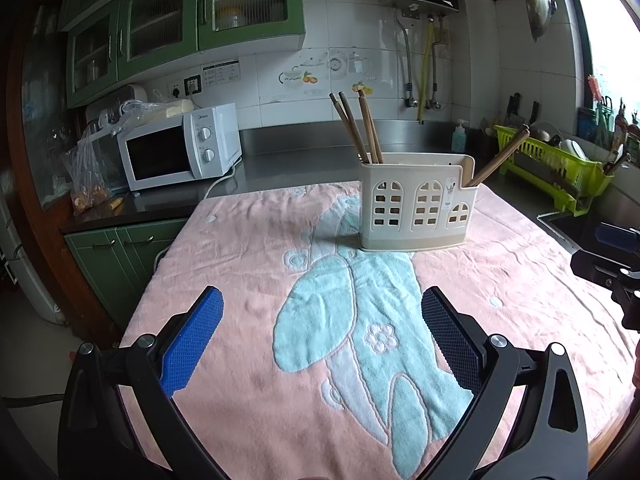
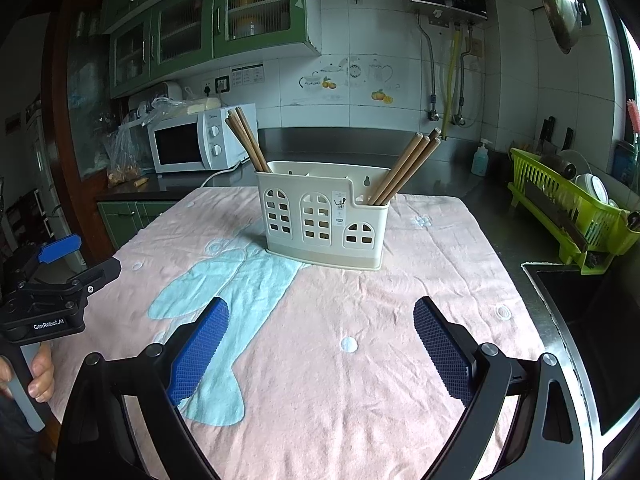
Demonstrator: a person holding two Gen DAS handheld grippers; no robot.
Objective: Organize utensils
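Wooden chopsticks [image 2: 404, 168] lean in perforated plastic holder [image 2: 320, 224].

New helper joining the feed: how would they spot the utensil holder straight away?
Find the pink towel covering the counter. At its far end stands the cream plastic holder with window-shaped cutouts, wooden chopsticks leaning out of both ends.

**Both grippers wide and empty**

The left gripper [image 1: 322, 336] hangs low at the near left, its blue pads spread wide, nothing between them. The right gripper [image 2: 320, 344] matches it at the near right. A hand [image 2: 38, 372] grips the left handle.
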